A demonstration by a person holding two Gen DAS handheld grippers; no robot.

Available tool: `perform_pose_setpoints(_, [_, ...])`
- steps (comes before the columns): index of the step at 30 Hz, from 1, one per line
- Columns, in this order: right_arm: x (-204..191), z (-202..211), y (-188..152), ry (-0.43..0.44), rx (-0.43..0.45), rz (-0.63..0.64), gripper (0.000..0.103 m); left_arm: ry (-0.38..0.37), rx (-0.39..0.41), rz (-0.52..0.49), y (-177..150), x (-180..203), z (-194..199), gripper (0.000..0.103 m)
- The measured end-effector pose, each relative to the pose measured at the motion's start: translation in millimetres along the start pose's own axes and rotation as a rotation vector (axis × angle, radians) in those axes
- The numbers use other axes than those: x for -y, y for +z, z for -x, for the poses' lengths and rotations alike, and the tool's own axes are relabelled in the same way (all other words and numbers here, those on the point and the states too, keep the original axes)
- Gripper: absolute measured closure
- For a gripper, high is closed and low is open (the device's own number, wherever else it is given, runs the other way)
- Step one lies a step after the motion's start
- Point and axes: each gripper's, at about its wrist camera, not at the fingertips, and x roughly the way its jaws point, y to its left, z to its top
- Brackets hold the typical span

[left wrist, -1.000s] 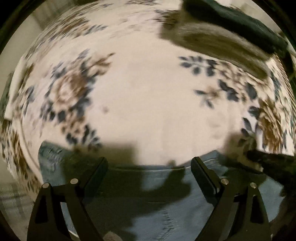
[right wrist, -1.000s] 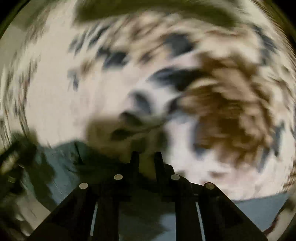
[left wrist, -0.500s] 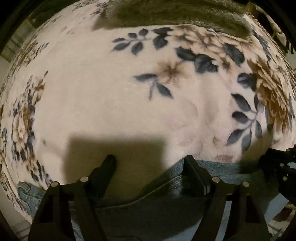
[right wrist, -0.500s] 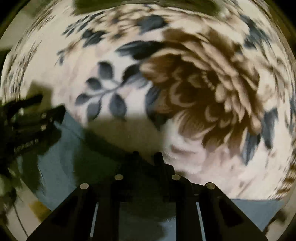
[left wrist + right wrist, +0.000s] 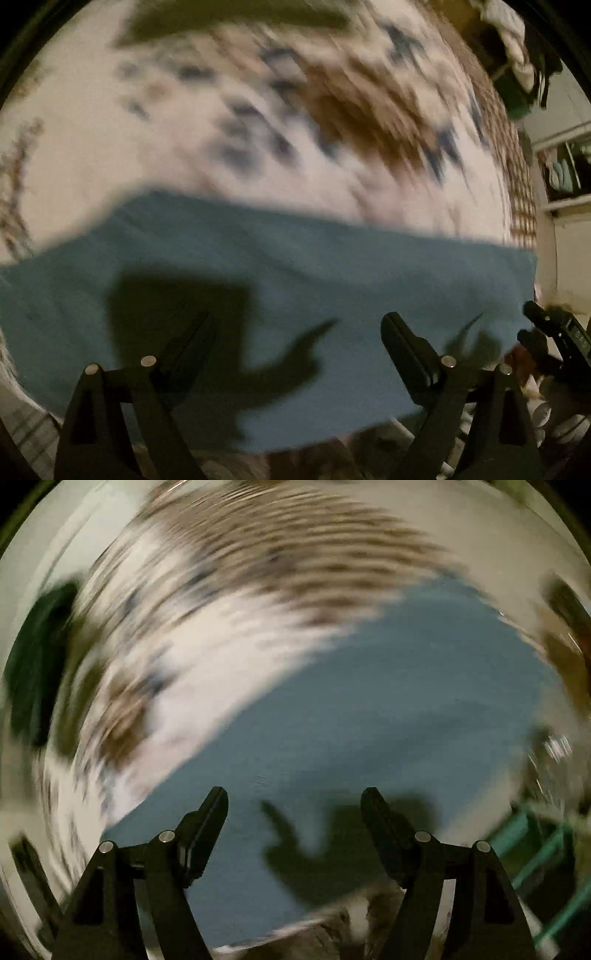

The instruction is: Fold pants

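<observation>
The blue denim pants [image 5: 280,266] lie flat in a broad band across the floral blanket [image 5: 184,140], below my left gripper [image 5: 295,325], which is open and empty above them. In the right wrist view the pants [image 5: 388,720] fill the middle and right. My right gripper [image 5: 293,801] is open and empty above the denim. The right gripper also shows at the right edge of the left wrist view [image 5: 554,332]. Both views are motion-blurred.
The cream blanket with brown and navy flowers [image 5: 221,609] covers the bed. A dark green cloth strip [image 5: 229,14] lies at the far edge. Hanging clothes [image 5: 517,55] and shelves [image 5: 565,170] stand at the right. A green frame [image 5: 535,849] is at lower right.
Both grippers have let go of the pants edge and pulled back; the right one opened. The denim now lies spread on the blanket. Both views swing fast.
</observation>
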Motion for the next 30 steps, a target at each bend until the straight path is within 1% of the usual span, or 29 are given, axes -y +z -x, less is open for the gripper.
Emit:
perform_pose_setpoints(1, [48, 7, 4, -0.023, 0.006, -0.095, 0.026, -0.020, -0.040, -0.001, -7, 19, -16, 0.012])
perform_pose_setpoints(2, [73, 4, -3, -0.033, -0.001, -0.150, 0.026, -0.022, -0.065, -0.006, -11, 34, -28, 0.012])
perform_pose_setpoints(3, [108, 5, -3, -0.028, -0.001, -0.224, 0.027, -0.021, -0.076, -0.011, -17, 44, -34, 0.012])
perform_pose_setpoints(4, [135, 6, -2, -0.008, 0.007, -0.276, 0.027, -0.019, -0.087, -0.025, -22, 62, -44, 0.012])
perform_pose_setpoints(6, [176, 3, 5, 0.024, 0.016, -0.341, 0.029, 0.005, -0.096, -0.057, -25, 87, -58, 0.012])
perform_pose_setpoints(7, [198, -2, 10, 0.067, 0.020, -0.378, 0.032, 0.012, -0.108, -0.064, -25, 99, -67, 0.012])
perform_pose_setpoints(8, [200, -13, 9, 0.098, 0.027, -0.403, 0.034, 0.014, -0.115, -0.065, -23, 106, -74, 0.012])
perform_pose_setpoints(9, [210, -19, 14, 0.149, 0.038, -0.436, 0.036, 0.046, -0.121, -0.074, -22, 116, -83, 0.011])
perform_pose_setpoints(10, [211, -28, 20, 0.199, 0.052, -0.454, 0.040, 0.083, -0.128, -0.084, -21, 121, -90, 0.007])
perform_pose_setpoints(11, [208, -32, 27, 0.232, 0.069, -0.458, 0.049, 0.096, -0.130, -0.089, -20, 125, -94, 0.000])
perform_pose_setpoints(12, [210, -33, 33, 0.242, 0.091, -0.451, 0.056, 0.112, -0.128, -0.095, -20, 128, -97, 0.000])
perform_pose_setpoints(13, [207, -35, 38, 0.248, 0.114, -0.441, 0.068, 0.156, -0.131, -0.108, -18, 134, -100, 0.000])
perform_pose_setpoints(15, [195, -34, 43, 0.282, 0.140, -0.419, 0.069, 0.188, -0.128, -0.111, -16, 139, -104, 0.000])
perform_pose_setpoints(17, [191, -27, 47, 0.319, 0.164, -0.384, 0.071, 0.191, -0.129, -0.097, -12, 139, -105, 0.000])
perform_pose_setpoints(19, [189, -22, 50, 0.362, 0.185, -0.322, 0.071, 0.188, -0.133, -0.084, -5, 148, -111, 0.000])
perform_pose_setpoints(20, [189, -23, 52, 0.336, 0.171, -0.300, 0.071, 0.189, -0.136, -0.078, -2, 153, -114, 0.000])
perform_pose_setpoints(21, [182, -22, 52, 0.306, 0.156, -0.292, 0.071, 0.190, -0.138, -0.075, 2, 146, -111, 0.000])
perform_pose_setpoints(22, [187, -30, 53, 0.286, 0.133, -0.300, 0.071, 0.195, -0.141, -0.068, 4, 148, -111, 0.000])
perform_pose_setpoints(23, [187, -34, 52, 0.293, 0.122, -0.316, 0.071, 0.198, -0.144, -0.065, 14, 148, -114, 0.000])
perform_pose_setpoints(25, [191, -42, 52, 0.320, 0.117, -0.348, 0.071, 0.206, -0.150, -0.054, 21, 153, -118, 0.000])
perform_pose_setpoints(26, [191, -43, 51, 0.333, 0.120, -0.358, 0.069, 0.208, -0.151, -0.051, 24, 156, -120, 0.000])
perform_pose_setpoints(28, [196, -38, 47, 0.400, 0.146, -0.374, 0.069, 0.212, -0.151, -0.045, 29, 157, -121, 0.000])
perform_pose_setpoints(29, [199, -35, 43, 0.463, 0.169, -0.383, 0.069, 0.213, -0.151, -0.044, 32, 159, -122, 0.000])
perform_pose_setpoints(30, [202, -33, 39, 0.506, 0.183, -0.384, 0.069, 0.212, -0.151, -0.044, 31, 160, -122, 0.000])
